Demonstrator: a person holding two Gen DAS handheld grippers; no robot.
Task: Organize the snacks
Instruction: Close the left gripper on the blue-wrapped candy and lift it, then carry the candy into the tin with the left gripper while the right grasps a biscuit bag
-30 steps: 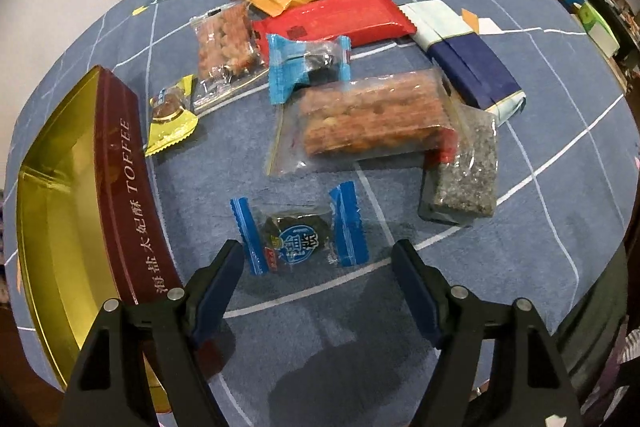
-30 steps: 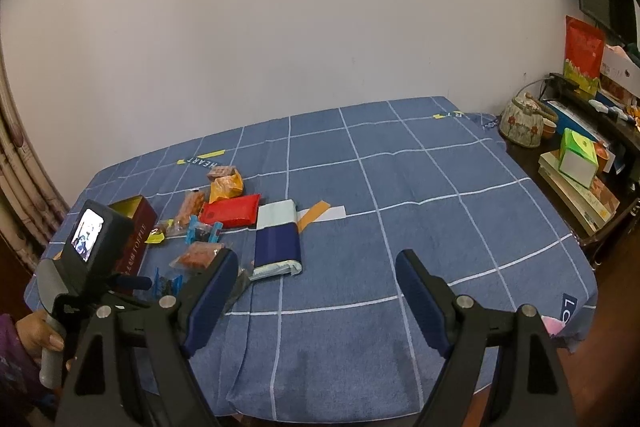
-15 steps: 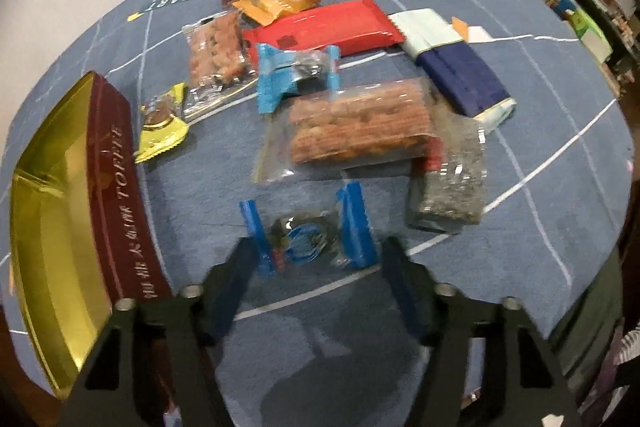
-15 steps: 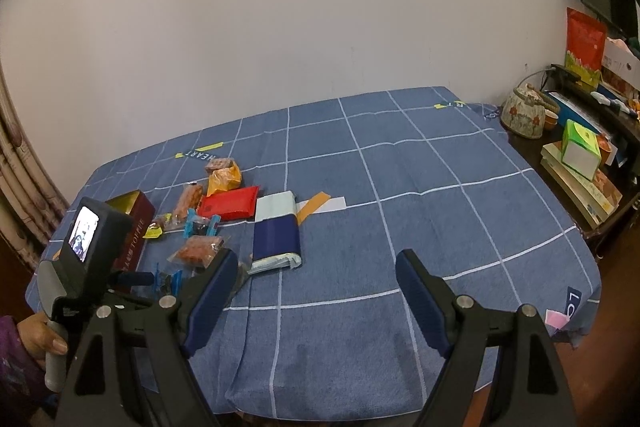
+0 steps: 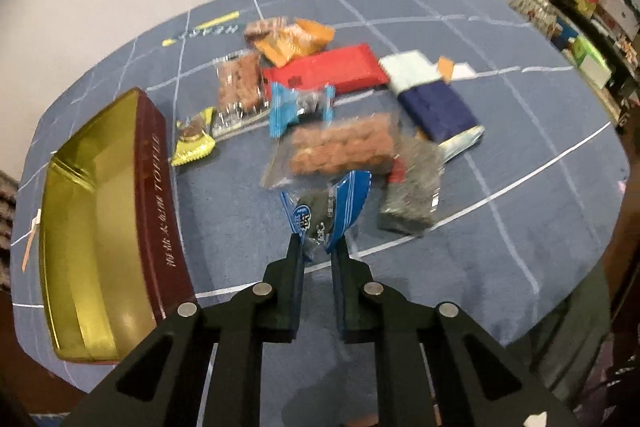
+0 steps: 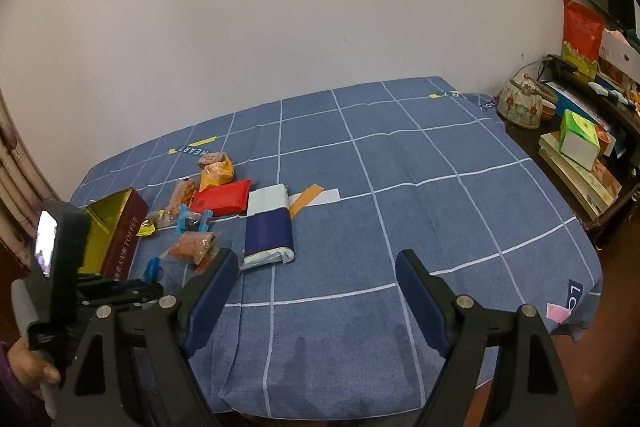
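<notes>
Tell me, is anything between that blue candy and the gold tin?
Nothing visible. The left hand-held gripper is shut on the blue candy; only bare blue cloth lies between it and the open tin.

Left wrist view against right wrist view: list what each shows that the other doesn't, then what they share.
Only the left wrist view shows the left gripper pinching the blue-wrapped candy and the whole gold inside of the toffee tin.

Only the right wrist view shows the open right gripper, the floral teapot, the green box and the hand on the handle.

Both show the red packet, the navy pouch and the blue checked cloth.
</notes>
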